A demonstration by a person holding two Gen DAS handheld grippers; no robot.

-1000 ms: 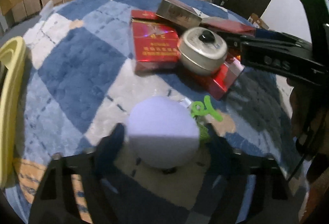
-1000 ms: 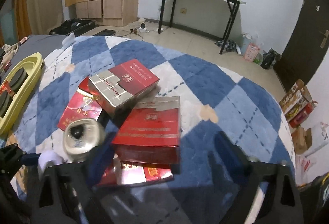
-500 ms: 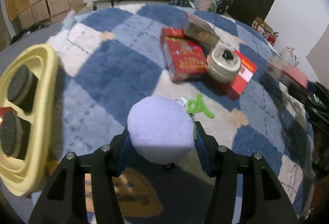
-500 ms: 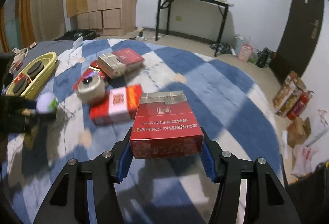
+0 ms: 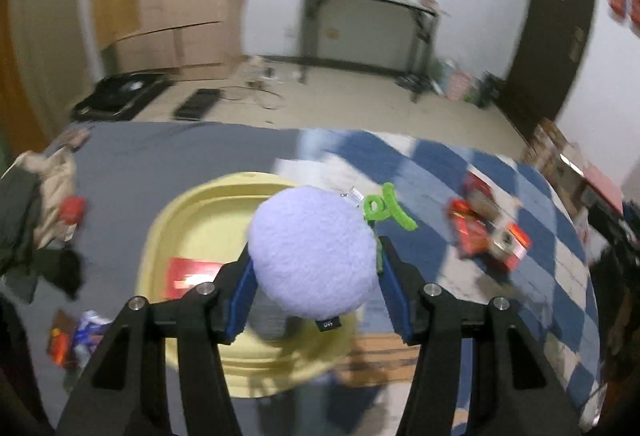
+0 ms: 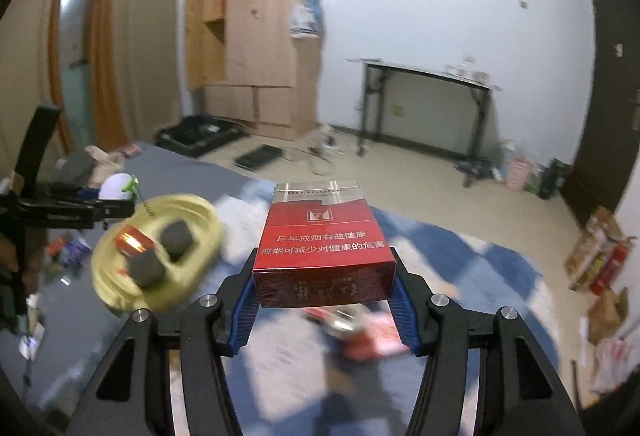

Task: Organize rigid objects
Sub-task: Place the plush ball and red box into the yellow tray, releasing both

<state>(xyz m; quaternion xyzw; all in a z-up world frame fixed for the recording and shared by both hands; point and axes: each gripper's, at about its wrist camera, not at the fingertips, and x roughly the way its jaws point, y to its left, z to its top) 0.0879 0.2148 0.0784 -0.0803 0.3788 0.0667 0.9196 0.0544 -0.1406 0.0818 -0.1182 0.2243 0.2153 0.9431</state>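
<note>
My left gripper point(image 5: 316, 268) is shut on a pale purple plush ball point(image 5: 314, 250) with a green curly loop point(image 5: 382, 206), held in the air above a yellow oval tray point(image 5: 192, 212). A red box point(image 5: 192, 274) lies in that tray. My right gripper point(image 6: 324, 284) is shut on a red cigarette pack point(image 6: 324, 248), lifted over the blue-and-white checked rug point(image 6: 472, 268). In the right wrist view the yellow tray point(image 6: 200, 236) sits at the left with two dark round pieces point(image 6: 176, 234) and a red box point(image 6: 134, 240). The left gripper point(image 6: 116, 202) with the ball hovers beside it.
More red boxes and a round metal tin point(image 5: 502, 236) lie on the rug point(image 5: 552, 276) to the right. Clothes and small clutter point(image 5: 48, 196) cover the grey floor left of the tray. A black folding table point(image 6: 424, 108) and wooden cabinets point(image 6: 256, 52) stand by the far wall.
Both grippers rose and swung left toward the yellow tray. The right gripper took the red pack off the pile and lifted it. The left kept the plush ball.
</note>
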